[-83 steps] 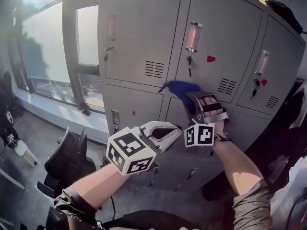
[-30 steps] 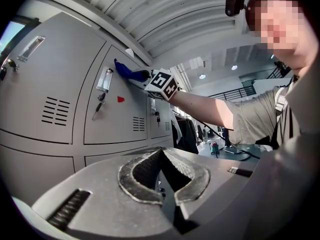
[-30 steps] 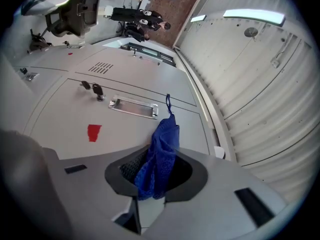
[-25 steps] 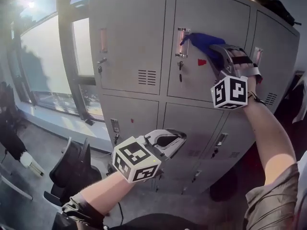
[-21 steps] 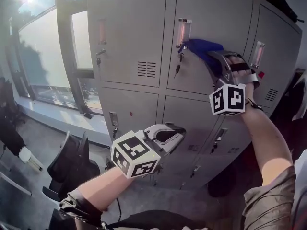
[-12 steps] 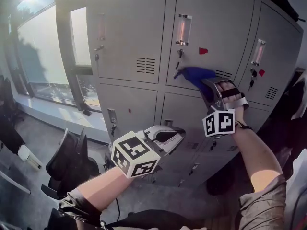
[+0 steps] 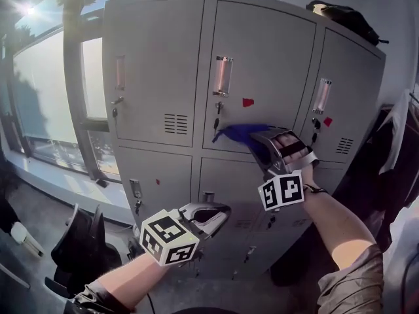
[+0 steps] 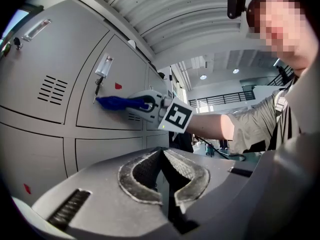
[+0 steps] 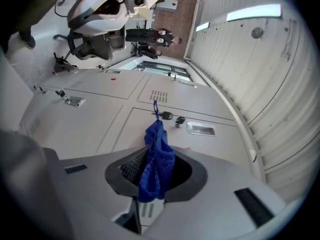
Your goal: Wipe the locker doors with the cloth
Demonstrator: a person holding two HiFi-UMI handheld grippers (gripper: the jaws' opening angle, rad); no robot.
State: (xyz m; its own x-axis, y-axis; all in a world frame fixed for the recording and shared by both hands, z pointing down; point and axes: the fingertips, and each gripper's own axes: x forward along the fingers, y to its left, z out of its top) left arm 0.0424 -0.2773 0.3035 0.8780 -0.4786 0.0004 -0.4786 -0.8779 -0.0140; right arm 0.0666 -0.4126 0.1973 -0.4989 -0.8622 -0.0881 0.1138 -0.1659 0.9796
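The right claw (image 7: 264, 141) is clamped shut on a blue cloth (image 7: 238, 133), which bunches between its pads and trails out past the tips. It holds the cloth against the lower part of the upper middle locker door (image 7: 268, 51). There the cloth sits below the red sticker (image 7: 247, 102), with its left end just under the key (image 7: 216, 121) hanging in the lock. In the right gripper view the cloth's thin end points at that key.

The left claw (image 7: 221, 212) is held low and nearer, in front of the lower row of doors and well apart from the cloth. Its padded tips meet and there is nothing between them.

The bank of grey lockers stands against a wall, with a large window (image 7: 36, 97) to the left. A black bag (image 7: 345, 18) lies on top at the far right. An office chair (image 7: 75, 237) stands on the floor at the lower left.
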